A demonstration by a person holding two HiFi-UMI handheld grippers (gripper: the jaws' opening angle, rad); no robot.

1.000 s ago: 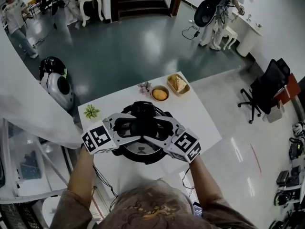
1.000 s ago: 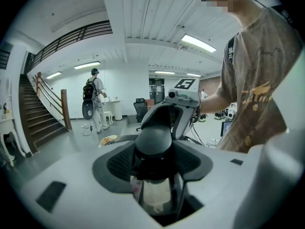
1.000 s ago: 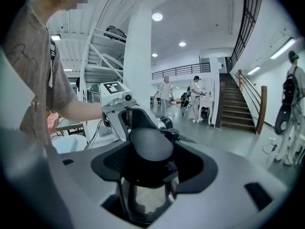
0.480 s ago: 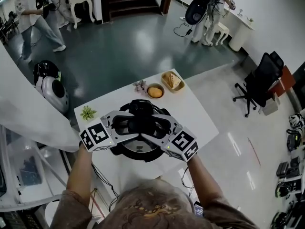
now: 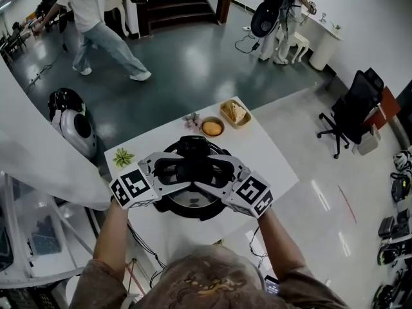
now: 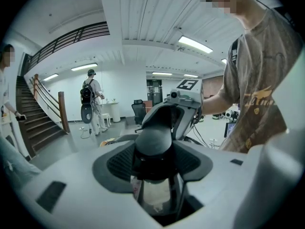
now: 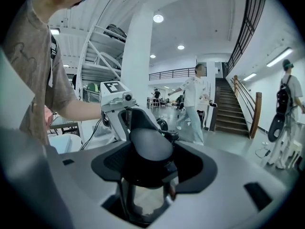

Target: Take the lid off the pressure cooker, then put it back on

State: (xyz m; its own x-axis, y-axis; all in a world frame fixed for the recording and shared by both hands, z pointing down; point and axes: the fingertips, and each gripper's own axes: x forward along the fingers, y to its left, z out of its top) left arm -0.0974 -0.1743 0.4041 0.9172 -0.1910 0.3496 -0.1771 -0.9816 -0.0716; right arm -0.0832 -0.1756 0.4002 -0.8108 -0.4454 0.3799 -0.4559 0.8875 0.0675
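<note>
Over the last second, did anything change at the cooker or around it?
Only the background changed: a person walked rightward across the dark floor. Nothing was taken or let go. The left gripper and right gripper stay clamped on the pressure cooker's black side handles. No lift shows in the head view. The bowl and plant are unmoved.

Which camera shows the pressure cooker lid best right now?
Head view: the lid shows from above, shiny top and dark rim, though partly covered. The left gripper view and right gripper view show only its black handle between the jaws.
</note>
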